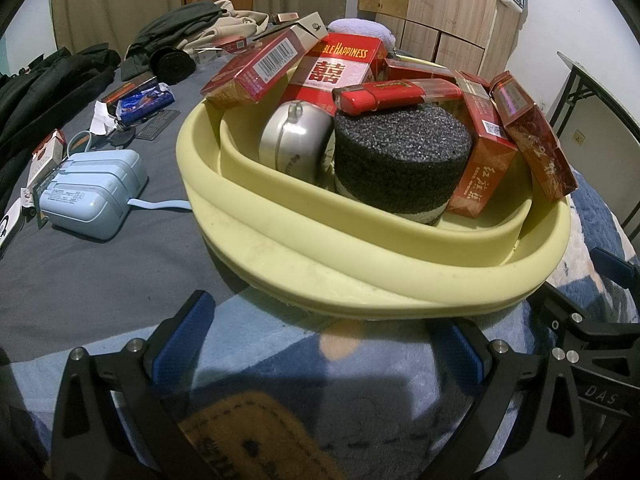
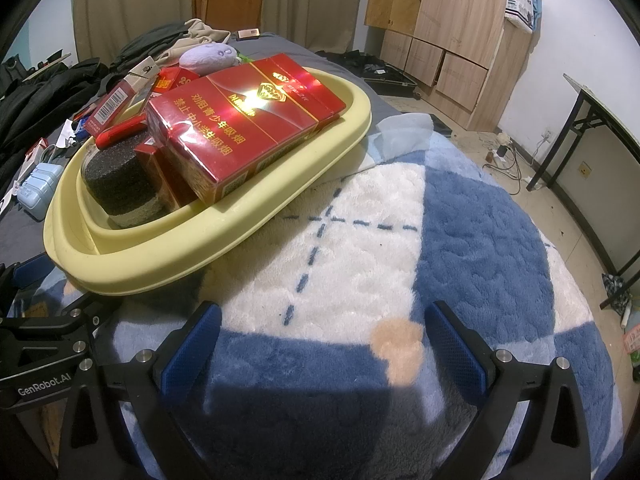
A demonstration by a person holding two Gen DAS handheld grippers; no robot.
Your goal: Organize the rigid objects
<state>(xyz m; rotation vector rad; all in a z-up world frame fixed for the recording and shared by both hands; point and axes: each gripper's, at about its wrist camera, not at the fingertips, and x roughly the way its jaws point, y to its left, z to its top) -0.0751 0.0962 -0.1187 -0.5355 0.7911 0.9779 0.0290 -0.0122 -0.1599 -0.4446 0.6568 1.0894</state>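
A pale yellow basin sits on the bed, piled with red cigarette boxes, a red lighter, a silver round tin and a black foam cylinder. My left gripper stands open just in front of the basin's near rim, nothing between its blue pads. To the basin's right, my right gripper hangs open over the blue and white blanket, also holding nothing. The right gripper's body shows at the left wrist view's right edge.
Left of the basin lie a light blue case, a blue packet, loose cigarette boxes and dark clothes on the grey sheet. A purple plush lies behind the basin. A wooden wardrobe and a folding table stand on the right.
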